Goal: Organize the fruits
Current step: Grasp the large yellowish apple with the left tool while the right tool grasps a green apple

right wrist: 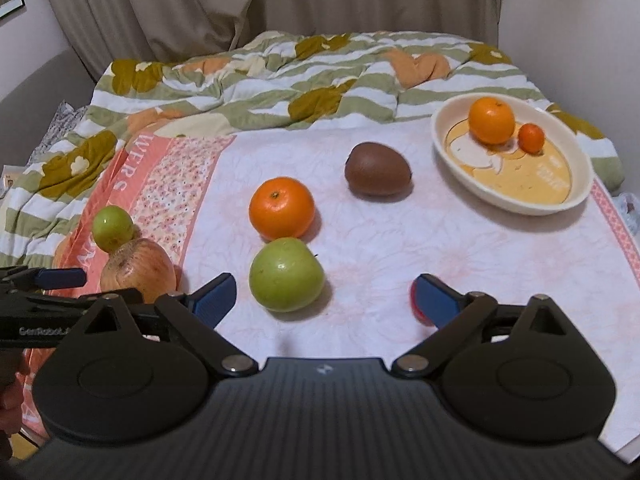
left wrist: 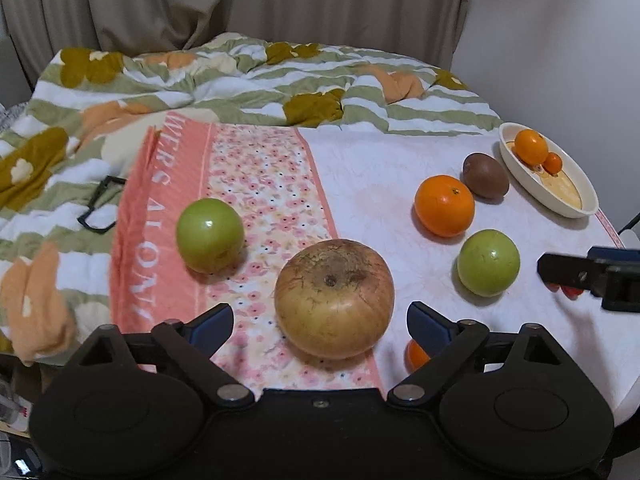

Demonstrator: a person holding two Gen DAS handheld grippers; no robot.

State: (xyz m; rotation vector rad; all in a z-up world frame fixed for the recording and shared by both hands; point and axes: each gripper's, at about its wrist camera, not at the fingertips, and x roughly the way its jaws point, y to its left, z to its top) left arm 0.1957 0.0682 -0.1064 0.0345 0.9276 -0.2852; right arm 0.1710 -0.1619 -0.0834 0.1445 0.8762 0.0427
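My left gripper (left wrist: 320, 320) is open, its blue pads on either side of a large tan round fruit (left wrist: 334, 300) without touching it. A small orange fruit (left wrist: 416, 356) peeks out behind its right finger. My right gripper (right wrist: 325, 294) is open too, just short of a green apple (right wrist: 286, 274); something red (right wrist: 416, 304) lies half hidden behind its right finger. Beyond are an orange (right wrist: 281, 208), a brown kiwi (right wrist: 377, 168) and a cream bowl (right wrist: 508, 204) holding two oranges (right wrist: 491, 119). A second green apple (left wrist: 210, 234) sits on the left.
The fruit lies on a pink and white cloth (left wrist: 380, 168) spread over a striped flowered blanket (left wrist: 200, 80). Black glasses (left wrist: 100, 204) lie on the blanket at the left. Curtains and a wall stand behind. The cloth's right edge runs just past the bowl.
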